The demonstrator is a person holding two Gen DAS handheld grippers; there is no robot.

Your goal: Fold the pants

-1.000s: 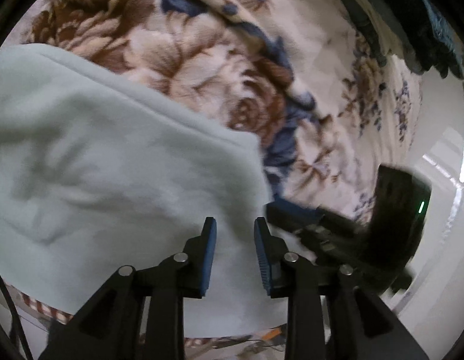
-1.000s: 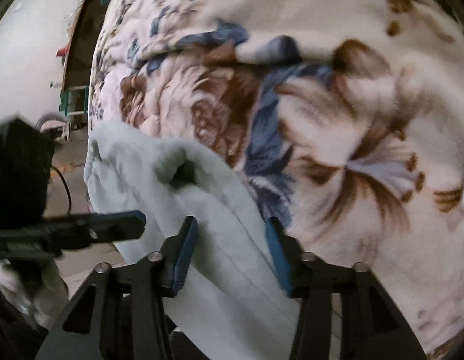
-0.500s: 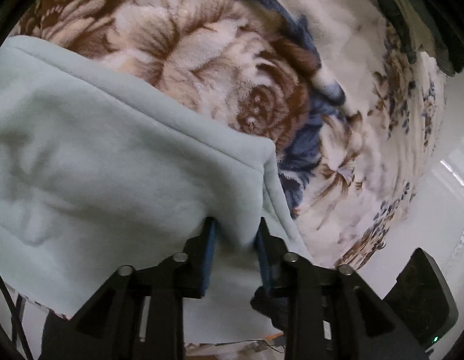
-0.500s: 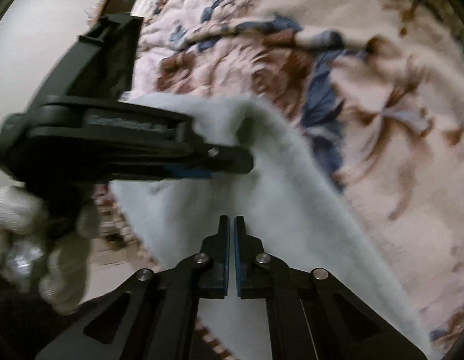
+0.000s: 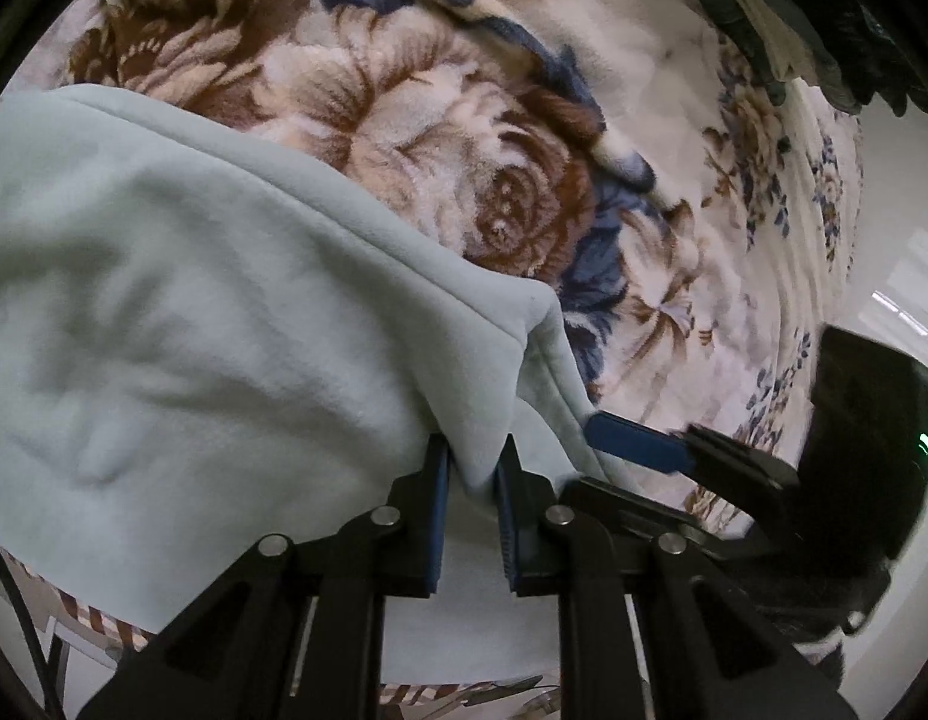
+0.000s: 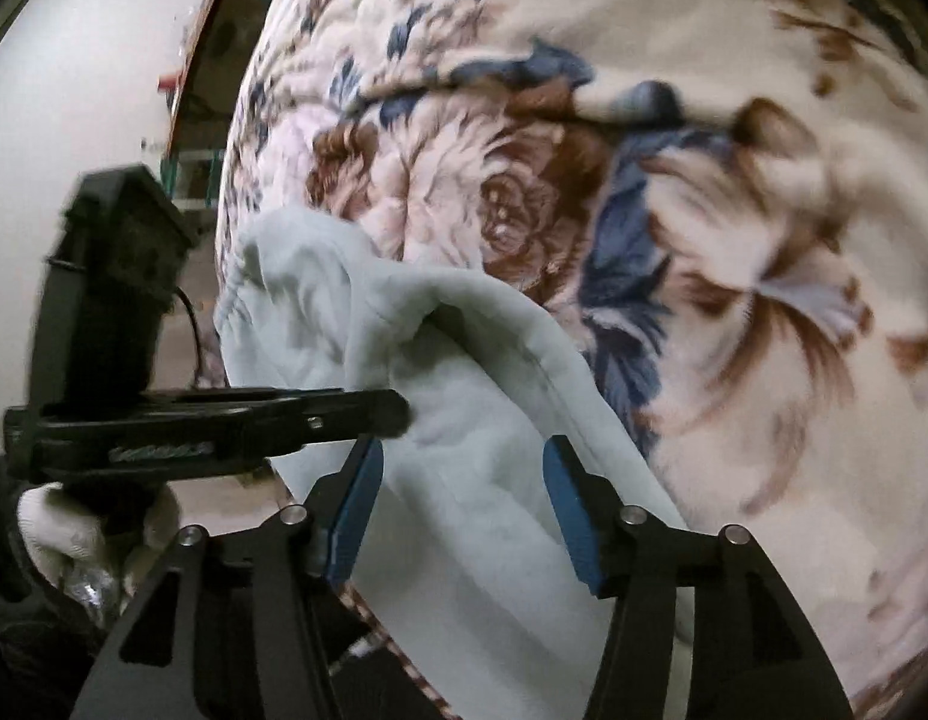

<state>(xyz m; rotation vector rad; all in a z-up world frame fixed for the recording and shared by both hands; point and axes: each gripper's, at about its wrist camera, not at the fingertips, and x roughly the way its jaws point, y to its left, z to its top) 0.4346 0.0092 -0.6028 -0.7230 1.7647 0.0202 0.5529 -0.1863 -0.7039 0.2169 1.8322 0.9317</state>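
Note:
Pale green fleece pants (image 5: 194,330) lie on a floral blanket, hanging over the bed's near edge. My left gripper (image 5: 473,474) is shut on a folded corner of the pants, the cloth bunched between its blue pads. In the right wrist view the pants (image 6: 464,372) run under my right gripper (image 6: 461,480), whose jaws are opening; cloth lies beneath the gap and the pads do not press on it. The left gripper (image 6: 398,414) reaches in from the left, just beside the right one. One blue right fingertip (image 5: 632,447) shows next to the pinched corner.
The brown, blue and cream floral blanket (image 5: 464,150) covers the bed. Dark clothes (image 5: 824,30) are piled at its far right end. A white-gloved hand (image 6: 62,528) holds the left gripper. Pale floor (image 6: 74,90) lies past the bed's left edge.
My left gripper has closed tighter on the pants corner. My right gripper, shut half a second ago, now stands open and sits close beside the left one.

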